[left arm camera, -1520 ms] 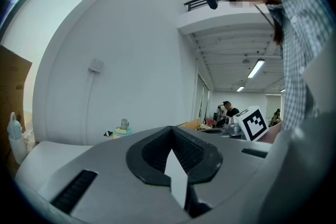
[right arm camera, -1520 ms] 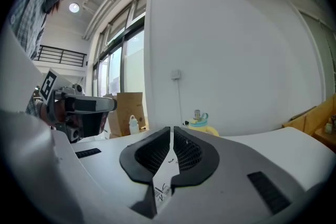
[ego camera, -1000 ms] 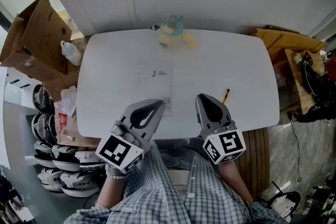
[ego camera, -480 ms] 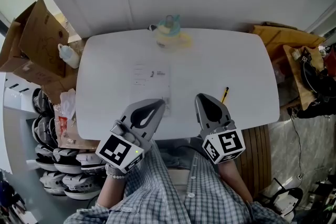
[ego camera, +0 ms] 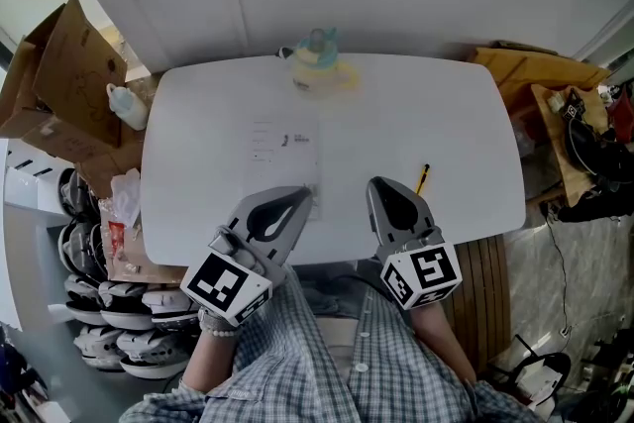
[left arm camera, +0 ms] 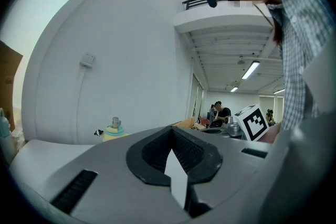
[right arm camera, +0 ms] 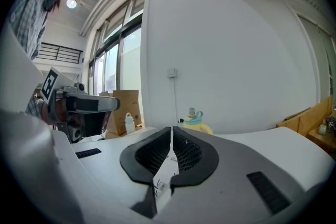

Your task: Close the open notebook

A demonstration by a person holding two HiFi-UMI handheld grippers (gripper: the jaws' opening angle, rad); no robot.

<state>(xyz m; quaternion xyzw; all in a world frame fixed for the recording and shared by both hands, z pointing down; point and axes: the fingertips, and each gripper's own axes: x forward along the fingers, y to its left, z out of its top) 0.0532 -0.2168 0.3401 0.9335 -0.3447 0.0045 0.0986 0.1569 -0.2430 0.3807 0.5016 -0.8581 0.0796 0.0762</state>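
**A:** Where is the notebook [ego camera: 286, 157]?

**B:** It lies flat on the white tabletop [ego camera: 446, 114], a little left of the middle, and reaches from mid-tabletop toward the near edge. It is pale, with a few small lines of print toward its far end. From the head view I cannot tell whether one page or two are showing.

**A:** And the two grippers?

**B:** Both sit at the near edge. The left gripper [ego camera: 301, 197] has its tips over the notebook's near right corner. Whether it touches the paper, I cannot tell. The right gripper [ego camera: 382, 183] is just to the right of the notebook and apart from it.

**A:** How do the fingers stand?

**B:** The left gripper's fingers [left arm camera: 210, 157] meet at the tips with nothing held. Only a white wedge of surface shows through the hollow behind them. The right gripper's are drawn together too, with a hairline slit at the tips and nothing in it. Printed paper shows below that gap.

**A:** Anything else on the tabletop?

**B:** A yellow and teal bottle [ego camera: 319, 64] stands at the middle of the far edge. A pencil [ego camera: 424, 178] lies toward the near right corner, near the right gripper but not touching it. Cardboard boxes [ego camera: 59, 64] stand beyond the left edge, off the tabletop.
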